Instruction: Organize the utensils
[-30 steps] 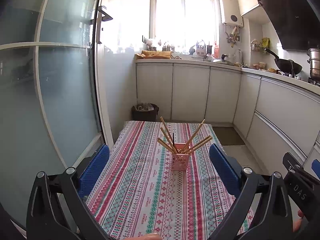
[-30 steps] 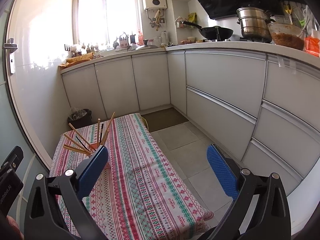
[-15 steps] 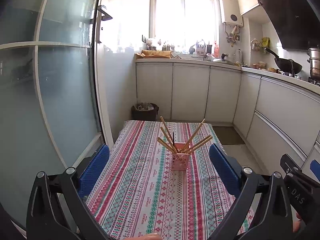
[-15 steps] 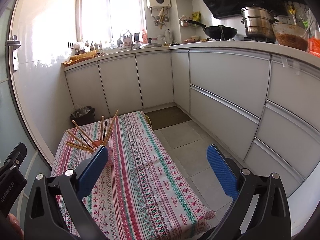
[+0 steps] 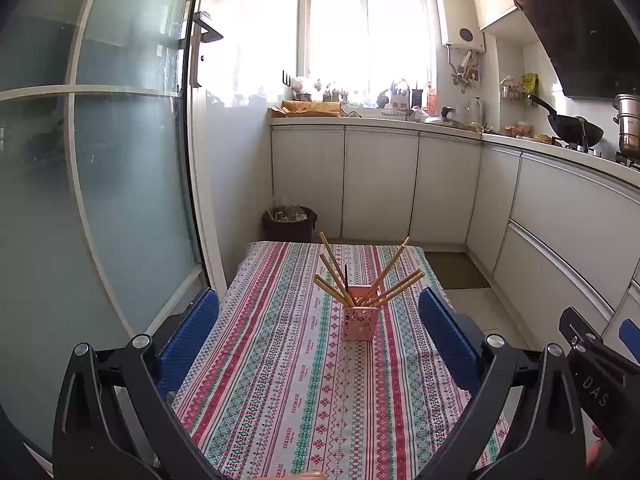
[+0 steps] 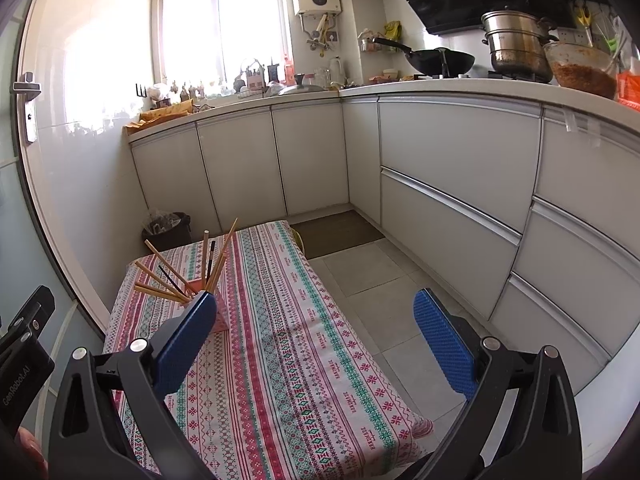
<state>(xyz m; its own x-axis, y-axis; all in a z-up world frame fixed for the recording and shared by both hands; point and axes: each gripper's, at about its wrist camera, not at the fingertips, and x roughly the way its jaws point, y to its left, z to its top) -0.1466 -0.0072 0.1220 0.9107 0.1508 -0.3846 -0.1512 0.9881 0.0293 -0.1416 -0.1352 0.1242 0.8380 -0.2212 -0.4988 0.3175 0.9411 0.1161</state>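
Closest to us, our left gripper [image 5: 318,334] has its blue pads spread wide with nothing between them, hanging above the near end of the table [image 5: 256,420]. Our right gripper [image 6: 316,340] is spread the same way and is just as empty, sitting off toward the right edge of the table, so its right pad [image 6: 444,344] is over the grey floor tiles [image 6: 384,276] and its left pad covers part of the cup.

The table has a striped cloth in red, green and white. Out on the middle of it stands a little pink cup [image 5: 361,323], upright, nothing touching it but the cloth. A bunch of wooden chopsticks [image 5: 394,290] are stuck in it and fan out in all directions, plus one thin dark stick [image 5: 346,276] standing nearly straight up. From the left view the cup sits between the two pads but farther out, well clear of them.

Past the far end of the table there's a dark bin [image 5: 289,224] on the floor against the white cabinets [image 5: 380,184]. On the counter to the right we can see a black wok [image 6: 438,60] and a stacked steel pot [image 6: 516,46], with a bright window [image 5: 366,36] at the back.
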